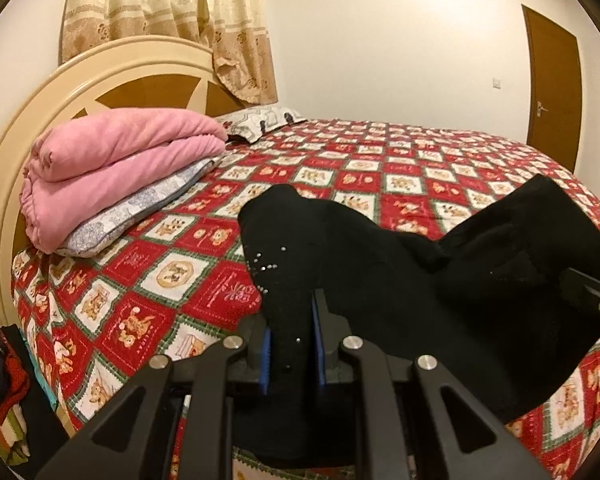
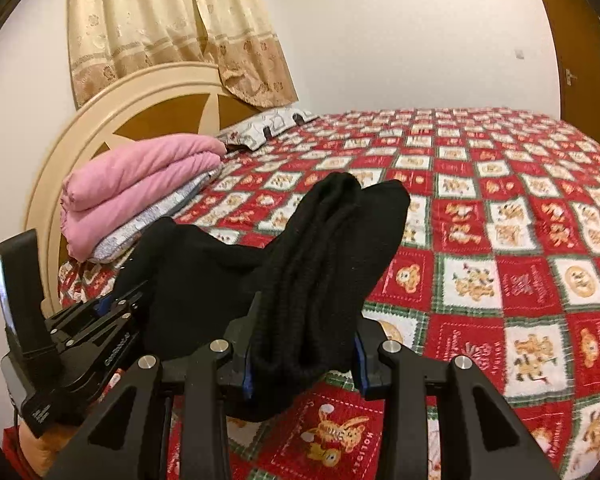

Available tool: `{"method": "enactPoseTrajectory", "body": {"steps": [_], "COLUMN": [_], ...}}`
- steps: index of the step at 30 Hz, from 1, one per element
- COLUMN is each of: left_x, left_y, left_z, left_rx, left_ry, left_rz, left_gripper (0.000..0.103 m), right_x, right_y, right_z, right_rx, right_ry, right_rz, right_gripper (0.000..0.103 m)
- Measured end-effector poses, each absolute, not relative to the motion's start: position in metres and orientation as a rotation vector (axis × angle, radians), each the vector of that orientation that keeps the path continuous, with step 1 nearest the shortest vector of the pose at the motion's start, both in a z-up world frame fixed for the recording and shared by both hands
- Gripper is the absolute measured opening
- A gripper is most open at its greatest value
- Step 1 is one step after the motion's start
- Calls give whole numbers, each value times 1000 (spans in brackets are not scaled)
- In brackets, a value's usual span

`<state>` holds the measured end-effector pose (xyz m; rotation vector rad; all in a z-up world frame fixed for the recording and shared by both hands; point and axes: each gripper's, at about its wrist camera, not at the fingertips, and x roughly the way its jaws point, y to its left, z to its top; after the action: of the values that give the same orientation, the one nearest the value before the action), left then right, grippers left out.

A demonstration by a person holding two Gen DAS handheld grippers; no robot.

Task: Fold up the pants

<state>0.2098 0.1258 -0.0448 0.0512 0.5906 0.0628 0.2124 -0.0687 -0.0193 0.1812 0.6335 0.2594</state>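
Across the checkered bedspread [image 2: 500, 240], black pants [image 1: 380, 264] are gripped: one part is clenched in the left claw [image 1: 291, 344], a bunched part in the right claw [image 2: 304, 348].

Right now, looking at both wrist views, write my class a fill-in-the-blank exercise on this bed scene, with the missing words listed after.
1. Both the left gripper and the right gripper are shut on the soft ____ pants.
2. The folded fleece blanket by the headboard is ____.
3. That blanket rests on a grey patterned ____.
4. The brown wooden door is ____.

Missing words: black; pink; pillow; closed
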Motion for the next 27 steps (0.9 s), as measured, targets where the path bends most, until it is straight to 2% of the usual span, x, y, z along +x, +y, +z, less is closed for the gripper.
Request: {"method": "enactPoseTrajectory", "body": {"steps": [7, 20, 27], "left_x": [217, 226, 219], "left_y": [127, 123, 127], "left_z": [-75, -102, -107], "left_rx": [69, 163, 170], "left_ry": [662, 682, 676], "left_rz": [96, 108, 112], "left_gripper": [17, 19, 29], "right_x": [228, 242, 243], "right_y": [-74, -86, -92], "right_z": [-60, -96, -103], "right_rx": [225, 213, 242], "right_ry": [714, 772, 790], "right_rz": [243, 225, 242], "right_gripper": [37, 38, 41]}}
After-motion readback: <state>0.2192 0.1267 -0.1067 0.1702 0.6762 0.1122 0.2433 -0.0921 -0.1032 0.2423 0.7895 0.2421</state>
